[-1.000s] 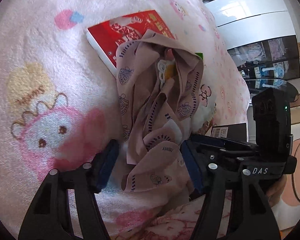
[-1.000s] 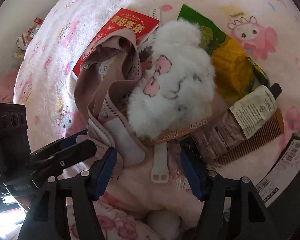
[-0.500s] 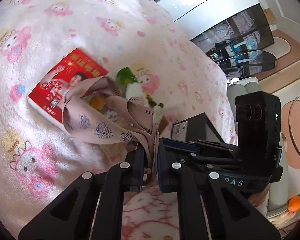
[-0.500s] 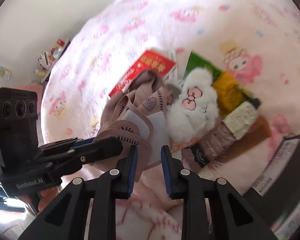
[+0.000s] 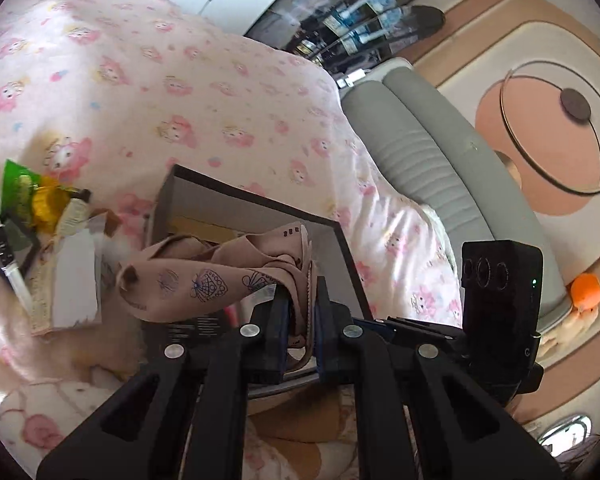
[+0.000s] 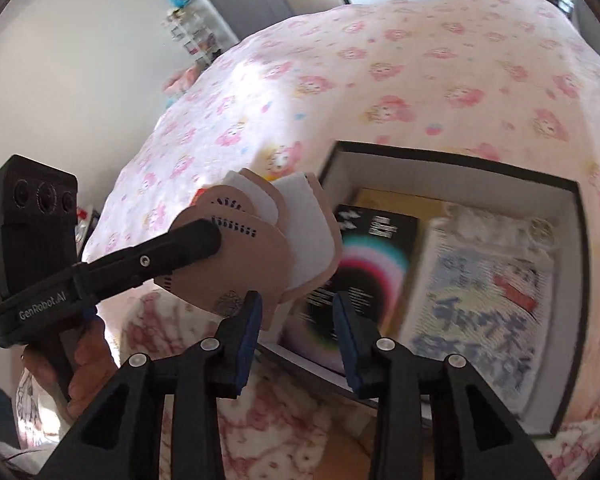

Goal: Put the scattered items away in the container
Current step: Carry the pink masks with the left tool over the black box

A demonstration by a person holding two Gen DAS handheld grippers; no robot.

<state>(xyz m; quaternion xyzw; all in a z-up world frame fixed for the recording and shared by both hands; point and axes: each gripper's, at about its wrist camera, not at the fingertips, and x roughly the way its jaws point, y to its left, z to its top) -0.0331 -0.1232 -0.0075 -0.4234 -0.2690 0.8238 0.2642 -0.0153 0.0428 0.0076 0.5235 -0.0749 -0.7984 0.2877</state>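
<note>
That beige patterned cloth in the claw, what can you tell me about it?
The beige cloth looks like soft, thin fabric printed with dark blue shell-like motifs and dashed edging, with white padded patches on its inner side. It hangs crumpled in the air, pinched by the left claw, beside and partly over the open dark-rimmed box. The right claw is open and does not hold it.

Right gripper (image 6: 296,330), jaws parted with nothing between them, at 6 o'clock. Left gripper (image 6: 204,240), from 9 o'clock, pinches the beige printed garment (image 6: 260,252) at the near-left corner of the open black box (image 6: 572,280), which holds a dark booklet (image 6: 360,272) and an illustrated pouch (image 6: 488,300).
</note>
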